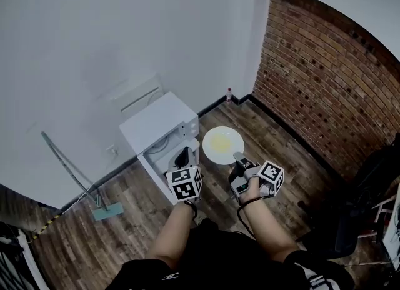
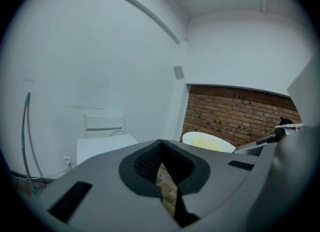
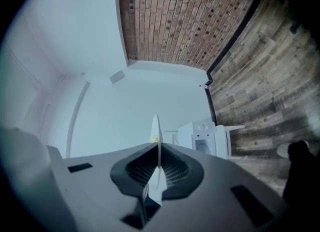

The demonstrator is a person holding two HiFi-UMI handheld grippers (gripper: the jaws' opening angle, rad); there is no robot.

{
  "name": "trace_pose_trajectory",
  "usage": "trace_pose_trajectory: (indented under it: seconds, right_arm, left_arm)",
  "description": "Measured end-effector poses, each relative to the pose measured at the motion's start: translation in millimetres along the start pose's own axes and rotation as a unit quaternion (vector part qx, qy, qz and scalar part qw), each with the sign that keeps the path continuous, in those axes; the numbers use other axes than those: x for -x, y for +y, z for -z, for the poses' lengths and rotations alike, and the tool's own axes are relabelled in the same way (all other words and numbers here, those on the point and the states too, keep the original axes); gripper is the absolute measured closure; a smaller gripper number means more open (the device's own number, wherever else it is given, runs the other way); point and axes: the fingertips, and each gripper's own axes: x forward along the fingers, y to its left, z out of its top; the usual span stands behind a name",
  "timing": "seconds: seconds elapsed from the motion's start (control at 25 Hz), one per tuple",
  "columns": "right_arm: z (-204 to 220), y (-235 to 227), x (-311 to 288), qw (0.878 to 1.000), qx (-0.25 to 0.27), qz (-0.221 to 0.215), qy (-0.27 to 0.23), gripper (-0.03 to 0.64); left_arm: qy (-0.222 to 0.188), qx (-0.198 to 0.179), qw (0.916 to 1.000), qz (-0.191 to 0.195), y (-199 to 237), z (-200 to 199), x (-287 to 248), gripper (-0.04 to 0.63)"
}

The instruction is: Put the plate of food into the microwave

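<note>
A white plate (image 1: 223, 144) with yellow food hangs over the wood floor, just right of the white microwave (image 1: 159, 126). My right gripper (image 1: 239, 157) is shut on the plate's near rim. In the right gripper view the plate (image 3: 156, 126) runs edge-on between the jaws, with the microwave (image 3: 207, 138) beyond. My left gripper (image 1: 183, 156) is at the microwave's front, shut with nothing in it. The left gripper view shows its tips (image 2: 161, 143) meeting, the plate (image 2: 207, 142) to the right and the microwave's top (image 2: 102, 148) to the left.
The microwave stands on a low white stand (image 1: 156, 169) against the white wall. A long-handled mop (image 1: 69, 170) leans left of it. A small bottle (image 1: 229, 93) sits in the corner by the brick wall (image 1: 325, 82). Dark equipment (image 1: 369, 201) crowds the right side.
</note>
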Motion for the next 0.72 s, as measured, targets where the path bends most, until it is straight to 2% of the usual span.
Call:
trace_pose_trajectory:
  seconds: [0.24, 0.48, 0.72]
  right_arm:
    - [-3.7, 4.3, -58.0, 1.000, 0.005, 0.000, 0.024, 0.593]
    - [-9.5, 20.0, -111.7, 0.999, 0.010, -0.015, 0.039, 0.593]
    - [1.5, 19.0, -150.9, 0.997, 0.025, -0.011, 0.073, 0.594]
  left_arm:
    - [0.006, 0.013, 0.9998, -0.013, 29.4, -12.3, -43.3, 0.597]
    - [-0.008, 0.016, 0.9996, -0.024, 56.0, -33.1, -82.1, 0.597]
    - [-0.008, 0.025, 0.9986, -0.045, 81.6, -33.9, -99.5, 0.597]
